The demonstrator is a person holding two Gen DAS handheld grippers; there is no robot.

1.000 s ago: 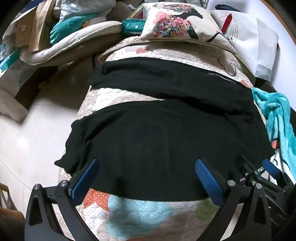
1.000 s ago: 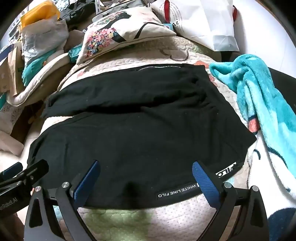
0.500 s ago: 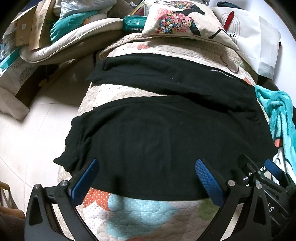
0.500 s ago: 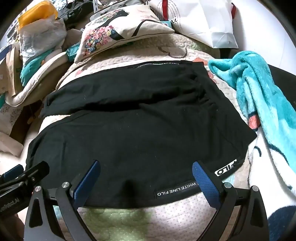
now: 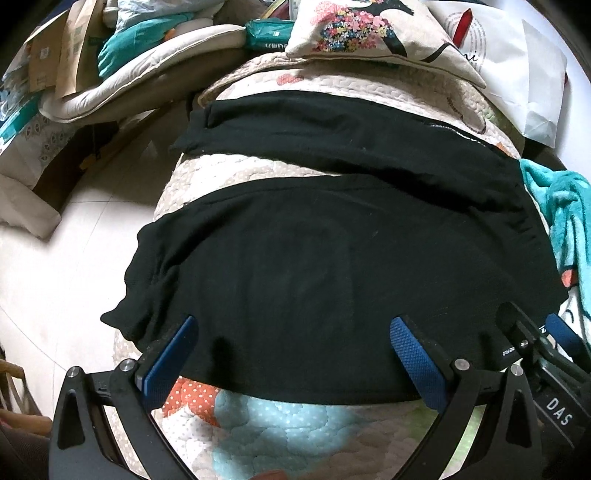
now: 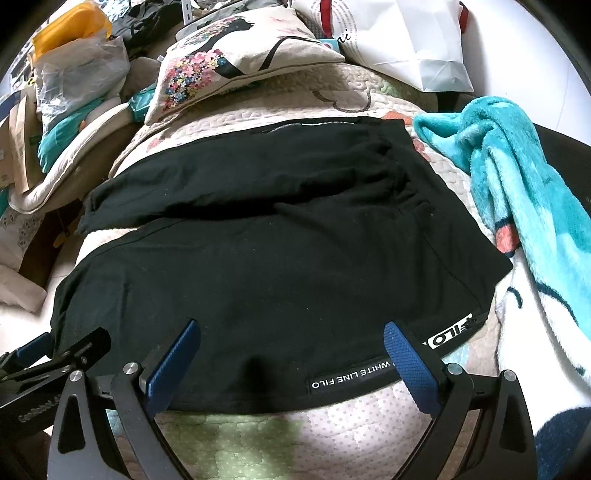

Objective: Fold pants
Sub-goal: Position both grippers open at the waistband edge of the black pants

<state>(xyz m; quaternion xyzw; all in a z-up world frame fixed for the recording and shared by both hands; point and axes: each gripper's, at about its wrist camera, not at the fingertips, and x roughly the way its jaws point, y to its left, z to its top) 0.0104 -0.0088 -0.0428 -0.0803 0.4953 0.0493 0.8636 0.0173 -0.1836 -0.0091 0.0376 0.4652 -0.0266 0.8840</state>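
Black pants (image 5: 332, 251) (image 6: 266, 251) lie spread flat across a quilted bed cover (image 5: 288, 435) (image 6: 280, 435), both legs running leftward, the far leg apart from the near one. The waistband with white lettering (image 6: 369, 373) sits at the near right. My left gripper (image 5: 291, 354) hovers open over the near leg's lower edge, nothing between its blue pads. My right gripper (image 6: 291, 350) is open above the waistband edge, also holding nothing. Each gripper shows at the edge of the other's view.
A flowered cushion (image 5: 362, 26) (image 6: 236, 59) and a white paper bag (image 5: 524, 66) (image 6: 406, 37) lie beyond the pants. A teal blanket (image 5: 569, 214) (image 6: 524, 184) is bunched at the right. Cluttered bags and bedding (image 5: 110, 66) sit far left, with pale floor (image 5: 55, 277) beside the bed.
Both grippers have shifted slightly forward and lower toward the pants' near edge; the pants have not moved and both stay open.
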